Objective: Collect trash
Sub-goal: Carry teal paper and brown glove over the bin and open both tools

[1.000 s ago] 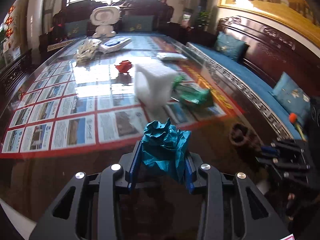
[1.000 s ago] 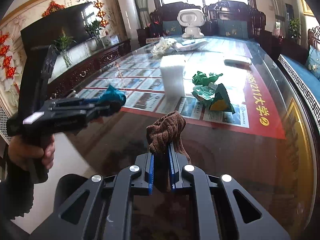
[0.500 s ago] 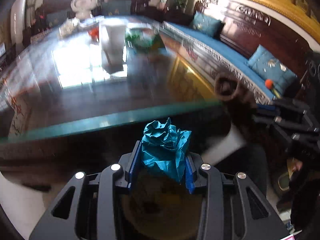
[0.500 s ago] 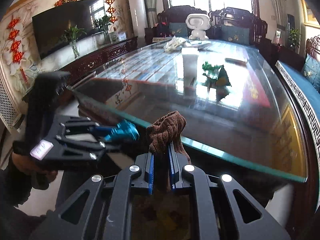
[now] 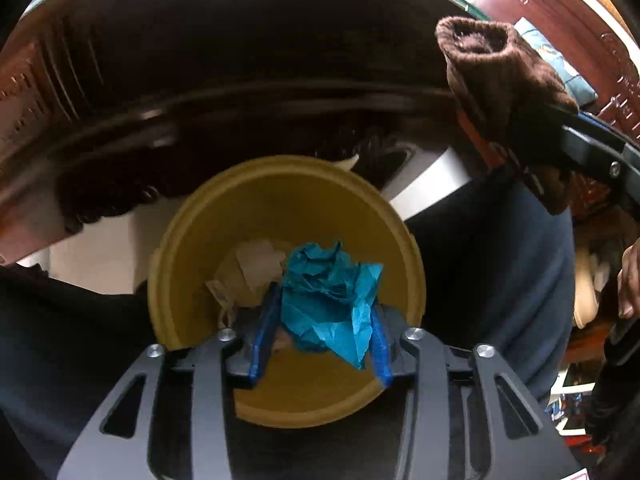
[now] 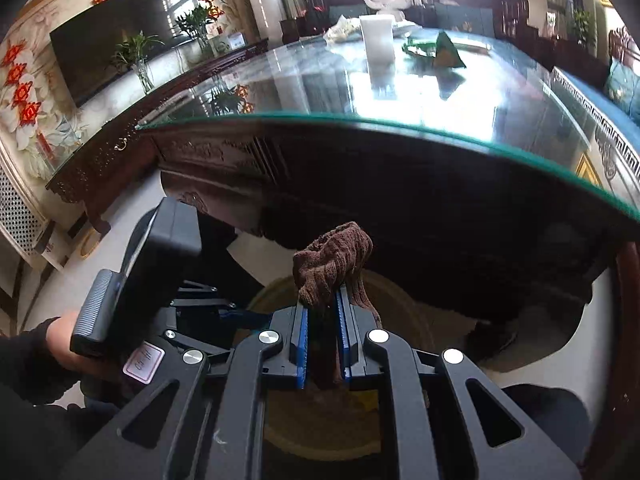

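Left gripper (image 5: 324, 344): jaws opening, crumpled blue paper (image 5: 330, 300) between them, directly above the yellow bin (image 5: 176, 248) on the floor by the table (image 6: 400, 128). Right gripper (image 6: 322, 344): clenched on a brown rag (image 6: 332, 264), near the bin's rim. Risk: paper may cling to one pad or glance off the rim; the rag could snag it.

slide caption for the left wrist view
Left gripper opening over the yellow bin, blue crumpled paper between its jaws.
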{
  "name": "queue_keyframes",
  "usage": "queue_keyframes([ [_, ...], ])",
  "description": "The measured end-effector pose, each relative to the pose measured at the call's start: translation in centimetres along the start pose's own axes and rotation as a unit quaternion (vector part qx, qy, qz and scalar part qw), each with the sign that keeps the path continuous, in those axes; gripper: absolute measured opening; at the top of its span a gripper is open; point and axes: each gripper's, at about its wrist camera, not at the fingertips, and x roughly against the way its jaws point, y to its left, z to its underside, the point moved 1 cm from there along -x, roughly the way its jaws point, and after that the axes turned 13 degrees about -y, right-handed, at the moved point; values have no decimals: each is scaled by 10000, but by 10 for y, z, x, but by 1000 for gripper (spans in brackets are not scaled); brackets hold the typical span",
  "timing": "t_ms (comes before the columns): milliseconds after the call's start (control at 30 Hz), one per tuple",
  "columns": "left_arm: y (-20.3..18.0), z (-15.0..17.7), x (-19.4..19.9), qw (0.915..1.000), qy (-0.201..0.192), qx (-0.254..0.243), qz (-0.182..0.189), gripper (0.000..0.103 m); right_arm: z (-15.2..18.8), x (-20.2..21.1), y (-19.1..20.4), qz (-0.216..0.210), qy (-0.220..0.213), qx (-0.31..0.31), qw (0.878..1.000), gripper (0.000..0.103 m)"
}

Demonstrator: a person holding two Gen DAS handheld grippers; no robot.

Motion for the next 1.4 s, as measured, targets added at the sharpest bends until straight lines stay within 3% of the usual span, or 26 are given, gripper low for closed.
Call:
queue_keyframes([
  [33, 0, 2, -4, 10000, 77, -9, -10, 87, 3, -2, 0, -6, 34, -2, 10000, 12],
  [67, 1, 5, -6, 9999, 124, -26, -50, 99, 6, -3, -1, -15, 65, -3, 10000, 12],
  [167, 1, 8, -7, 9997, 74, -169, -139, 99, 11, -10, -2, -15, 181, -27, 9998, 12],
  [467, 23, 4, -3, 9988, 9, 21, -487, 99, 27, -17, -6, -93, 357, -83, 9993, 12],
  [767, 42, -6, 16, 9938, -345, 77, -1050, 99, 51, -23, -9, -119, 714, -270, 9970, 12],
  [833, 46, -7, 20, 9932, -393, 100, -1094, 99, 54, -26, -8, -109, 764, -283, 9966, 20],
  [933, 47, -9, 23, 9929, -437, 140, -1100, 99, 57, -29, -7, -18, 776, -343, 9964, 58],
  [1400, 45, -5, 18, 9933, -437, 92, -1069, 99, 54, -30, -14, -12, 755, -481, 9960, 57],
])
